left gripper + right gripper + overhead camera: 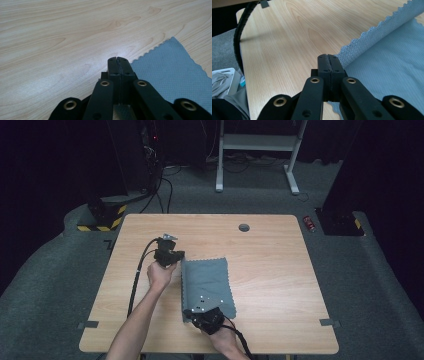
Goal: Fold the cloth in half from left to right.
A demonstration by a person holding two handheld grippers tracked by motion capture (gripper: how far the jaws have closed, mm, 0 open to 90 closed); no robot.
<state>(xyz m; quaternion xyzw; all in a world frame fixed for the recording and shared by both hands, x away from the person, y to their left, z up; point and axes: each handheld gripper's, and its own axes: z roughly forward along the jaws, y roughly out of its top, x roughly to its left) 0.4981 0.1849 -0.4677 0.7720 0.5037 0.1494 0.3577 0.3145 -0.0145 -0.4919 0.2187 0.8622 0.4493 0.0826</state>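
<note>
Left side of the wooden table (150,225): my left gripper (176,258) sits at the far left corner of the grey cloth (212,280). In the left gripper view its jaws stand pressed together, and a strip of grey fabric shows between them low down, so I judge the left gripper (117,59) to be pinching the cloth (170,72) at its scalloped edge. Its black cable (136,280) trails back along the forearm toward the near edge.

Centre: the cloth lies a little left of the table's middle, long axis running near to far, its left margin lifted and curling over — the start of a fold, I judge.

Near side, slightly right: my right gripper (192,312) holds the near left corner. In the right gripper view the jaws of the right gripper (329,57) are closed as well, with the cloth (392,65) rising from them, its zigzag hem raised off the wood.

To do this step well, I should carry both corners rightward together at the same height, keeping the held edge taut and parallel to the far right edge — unequal travel would skew the fold. I should lower the edge onto its opposite before letting go.
</note>
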